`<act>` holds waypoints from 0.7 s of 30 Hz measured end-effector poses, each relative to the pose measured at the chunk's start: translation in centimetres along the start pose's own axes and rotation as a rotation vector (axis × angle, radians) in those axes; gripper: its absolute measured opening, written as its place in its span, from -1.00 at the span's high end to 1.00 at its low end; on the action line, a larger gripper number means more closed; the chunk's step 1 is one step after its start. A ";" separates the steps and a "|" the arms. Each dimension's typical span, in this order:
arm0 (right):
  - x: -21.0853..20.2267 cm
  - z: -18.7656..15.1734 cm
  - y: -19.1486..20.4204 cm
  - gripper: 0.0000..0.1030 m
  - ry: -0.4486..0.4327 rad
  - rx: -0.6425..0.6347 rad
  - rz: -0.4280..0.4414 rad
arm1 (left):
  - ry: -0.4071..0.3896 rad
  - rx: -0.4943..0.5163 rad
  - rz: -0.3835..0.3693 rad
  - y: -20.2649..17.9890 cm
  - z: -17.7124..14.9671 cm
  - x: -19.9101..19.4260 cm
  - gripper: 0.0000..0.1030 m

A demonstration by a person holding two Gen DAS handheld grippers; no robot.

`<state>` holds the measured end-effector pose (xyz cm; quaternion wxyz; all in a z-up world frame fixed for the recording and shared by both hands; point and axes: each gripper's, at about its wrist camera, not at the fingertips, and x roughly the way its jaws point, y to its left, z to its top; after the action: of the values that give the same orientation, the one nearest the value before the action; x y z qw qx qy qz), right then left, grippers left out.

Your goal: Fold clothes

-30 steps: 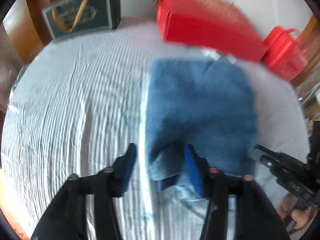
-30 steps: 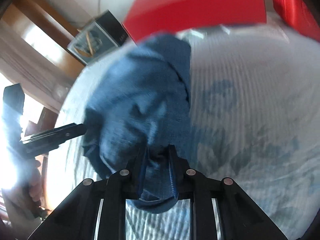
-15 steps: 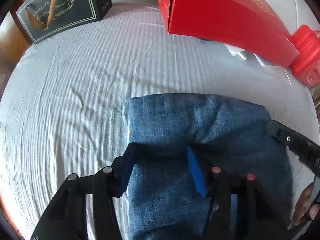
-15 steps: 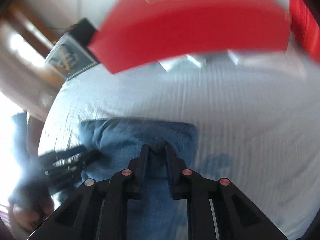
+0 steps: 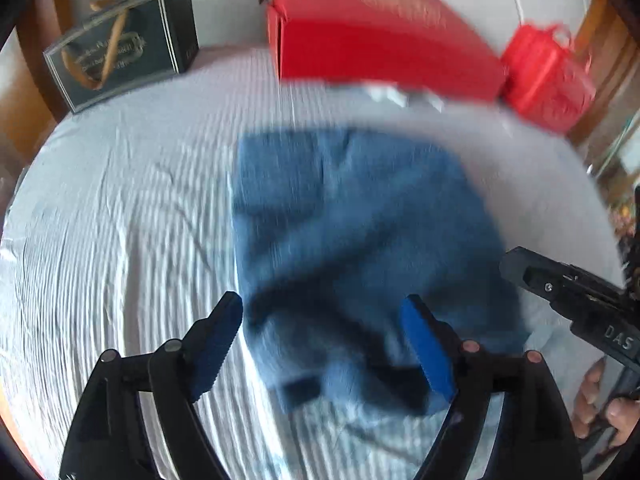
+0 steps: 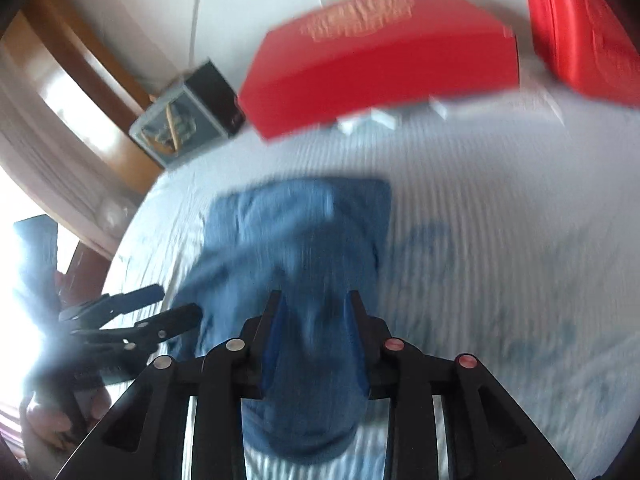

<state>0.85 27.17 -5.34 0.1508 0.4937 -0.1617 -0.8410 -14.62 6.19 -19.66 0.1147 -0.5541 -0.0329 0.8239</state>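
Observation:
A folded blue denim garment (image 5: 352, 232) lies on the white ribbed bedsheet (image 5: 120, 240); it also shows in the right wrist view (image 6: 304, 232). My left gripper (image 5: 324, 340) is open, its blue-padded fingers spread either side of the garment's near edge, not gripping it. My right gripper (image 6: 314, 320) has a wider gap than before, with the denim's near fold bunched between its fingers; motion blur hides whether the pads press it. The right gripper also shows at the right edge of the left wrist view (image 5: 568, 292), and the left gripper shows at the left of the right wrist view (image 6: 160, 312).
A long red box (image 5: 376, 44) and a red plastic container (image 5: 548, 76) stand at the far edge of the bed. A dark gift box with a ribbon (image 5: 120, 56) stands at the far left. Wooden furniture (image 6: 80, 92) borders the bed.
Both grippers have pulled back toward me from the garment's far edge. The left gripper's fingers have spread wider. The right gripper's fingers have opened from a tight pinch on the denim.

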 end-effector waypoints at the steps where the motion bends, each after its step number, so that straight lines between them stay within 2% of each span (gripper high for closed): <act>1: 0.7 -0.7 0.0 0.41 0.039 0.010 -0.011 | 0.013 0.014 0.006 -0.4 -0.6 0.4 -0.44; 3: 2.0 -1.9 0.2 0.41 0.107 0.004 -0.053 | 0.063 0.014 0.019 -0.1 -1.8 2.3 -0.45; 5: 2.4 -2.3 0.9 0.41 0.103 -0.030 -0.088 | 0.060 -0.030 -0.005 0.7 -2.3 3.0 -0.62; 7: 2.7 -2.6 1.7 0.41 0.099 -0.062 -0.122 | 0.041 -0.045 -0.009 1.2 -1.8 2.6 -0.95; 8: 2.8 -2.5 1.8 0.40 0.102 -0.068 -0.130 | 0.031 -0.052 -0.011 1.4 -1.5 2.4 -1.00; 14: 2.9 -2.0 1.6 0.36 0.109 -0.068 -0.124 | -0.027 -0.093 -0.021 2.8 0.1 1.0 -0.98; 17: 1.3 -1.4 0.8 0.26 0.095 -0.025 -0.107 | -0.056 -0.113 -0.026 3.5 0.9 0.3 -0.98; 20: 0.2 -0.4 0.2 0.01 0.042 -0.004 -0.102 | -0.085 -0.134 -0.031 4.2 1.7 -0.4 -1.00; 21: 0.0 0.1 0.0 -0.18 0.030 0.001 -0.102 | -0.070 -0.144 -0.039 4.4 2.3 0.3 -1.00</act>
<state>0.82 27.20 -5.27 0.1097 0.5140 -0.1344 -0.8401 -17.56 2.12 -19.82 0.0896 -0.5307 -0.1068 0.8360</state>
